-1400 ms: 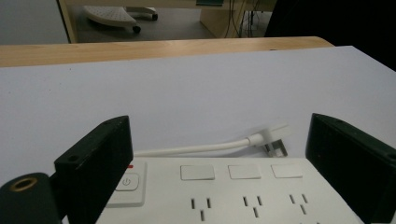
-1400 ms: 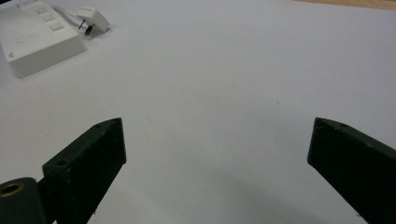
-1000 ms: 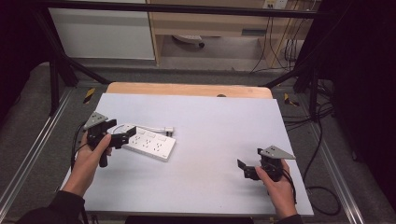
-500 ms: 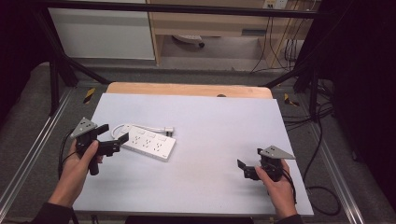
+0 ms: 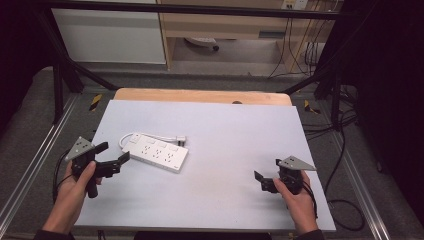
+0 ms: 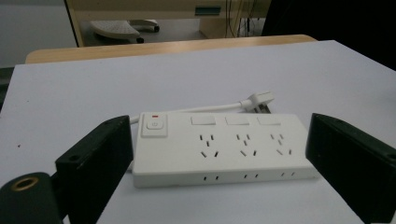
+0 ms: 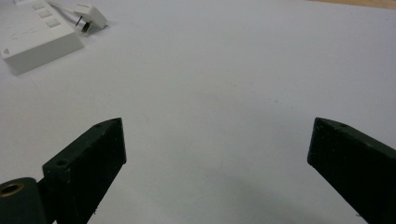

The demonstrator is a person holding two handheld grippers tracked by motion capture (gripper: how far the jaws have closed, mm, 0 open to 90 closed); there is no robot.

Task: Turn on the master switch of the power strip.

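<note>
A white power strip [image 5: 156,152] with three socket groups and a switch lies left of centre on the white table top [image 5: 230,125]. Its short cord ends in a white plug [image 5: 180,140] lying behind it. My left gripper [image 5: 112,152] hovers open just left of the strip, apart from it. In the left gripper view the strip [image 6: 219,147] lies lengthwise a little beyond my wide-spread jaws, the plug [image 6: 256,100] behind it. My right gripper [image 5: 267,172] stands open at the front right with nothing between its jaws. The right gripper view shows the strip's end [image 7: 35,39] and plug [image 7: 88,16] far off.
A wooden strip [image 5: 200,96] borders the table's far edge. Metal frame rails [image 5: 35,165] run along both sides below the table. Cables [image 5: 340,150] trail on the floor at the right. A cabinet [image 5: 110,35] stands beyond the table.
My left gripper has drawn back from the strip's left end toward the table's left edge, and now stands apart from it. The strip and the right gripper have stayed put.
</note>
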